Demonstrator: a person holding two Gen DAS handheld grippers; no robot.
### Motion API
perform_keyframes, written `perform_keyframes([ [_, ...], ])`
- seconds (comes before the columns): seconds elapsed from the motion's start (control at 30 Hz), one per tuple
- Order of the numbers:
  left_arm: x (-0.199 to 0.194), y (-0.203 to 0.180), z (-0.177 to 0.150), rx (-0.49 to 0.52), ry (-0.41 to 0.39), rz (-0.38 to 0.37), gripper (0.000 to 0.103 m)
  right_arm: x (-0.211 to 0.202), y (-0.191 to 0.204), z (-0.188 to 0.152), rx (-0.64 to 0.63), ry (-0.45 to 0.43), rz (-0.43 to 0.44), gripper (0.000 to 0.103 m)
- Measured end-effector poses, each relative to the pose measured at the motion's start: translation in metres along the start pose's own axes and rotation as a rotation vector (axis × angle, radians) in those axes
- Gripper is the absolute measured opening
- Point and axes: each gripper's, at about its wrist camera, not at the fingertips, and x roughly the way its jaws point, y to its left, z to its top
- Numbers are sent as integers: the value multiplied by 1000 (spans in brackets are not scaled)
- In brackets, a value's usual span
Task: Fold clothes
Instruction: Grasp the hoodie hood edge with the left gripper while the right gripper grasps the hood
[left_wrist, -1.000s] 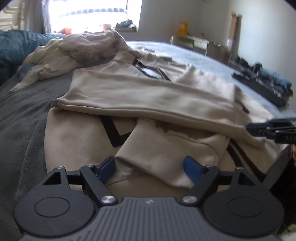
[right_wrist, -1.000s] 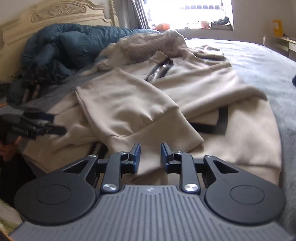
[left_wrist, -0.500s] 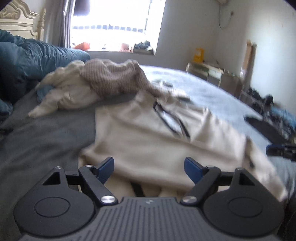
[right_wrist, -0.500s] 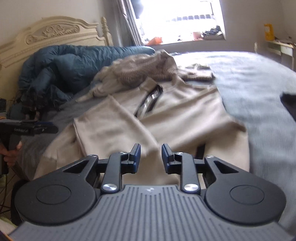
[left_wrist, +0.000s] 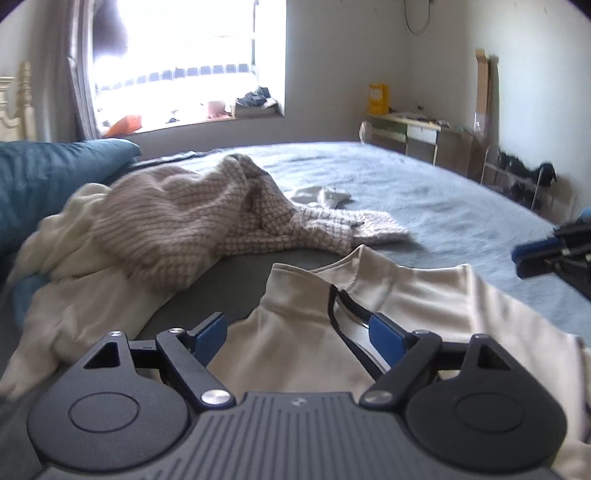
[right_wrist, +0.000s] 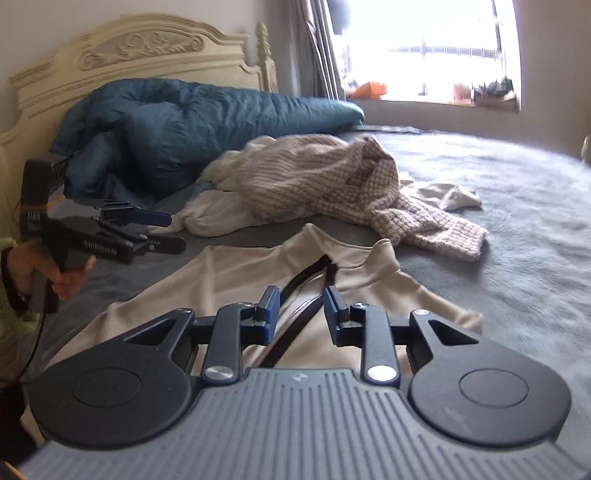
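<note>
Both cameras now look further up the bed than a second ago. Then they framed the cream sweatshirt's (left_wrist: 295, 350) lower part, with sleeves laid across its body; now only its collar and shoulders fill the lower middle of each view. The garment seems not to have shifted, so the grippers have travelled toward the neckline, and I judge the sleeve folds to be laid while the body fold remains open, though the folded part lies below both frames and cannot be checked now.

The left gripper (left_wrist: 299, 330) sits low in the left view with its blue pads spread wide, one either side of the collar and dark zip placket, holding nothing. In the right view it appears at mid left, side-on, carried level above the grey bedspread (right_wrist: 517, 206) by a hand (right_wrist: 44, 266) clenched round its handle.

The right gripper (right_wrist: 301, 314) has its jaws parted by a narrow gap, nothing between them, aimed at the placket. Its tip pokes into the right edge of the left view, blurred.

Whether either gripper touches the cloth is hard to say.

A knitted pink-and-white sweater (left_wrist: 192, 225) and a white garment (left_wrist: 66, 266) lie heaped in the upper left beyond the collar, unfolded, beside a teal duvet (right_wrist: 192, 122).
</note>
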Motion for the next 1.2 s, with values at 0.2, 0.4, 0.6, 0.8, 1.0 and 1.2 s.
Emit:
perform_keyframes([
  [0.2, 94, 27, 13, 10, 90, -62, 82, 92, -57, 20, 44, 91, 18, 26],
  [0.4, 143, 63, 14, -61, 137, -168, 77, 148, -95, 25, 134, 167, 73, 26],
  [0.6, 171, 79, 11, -113, 165, -267, 74, 181, -121, 24, 208, 220, 119, 26],
  [0.8, 188, 86, 8, -183, 170, -341, 58, 208, -138, 22, 266, 262, 165, 26],
  [1.0, 188, 77, 9, -155, 162, -336, 40, 212, -137, 21, 270, 260, 155, 21],
  [1.2, 174, 72, 13, -145, 126, -304, 27, 199, -116, 28, 200, 222, 80, 12],
])
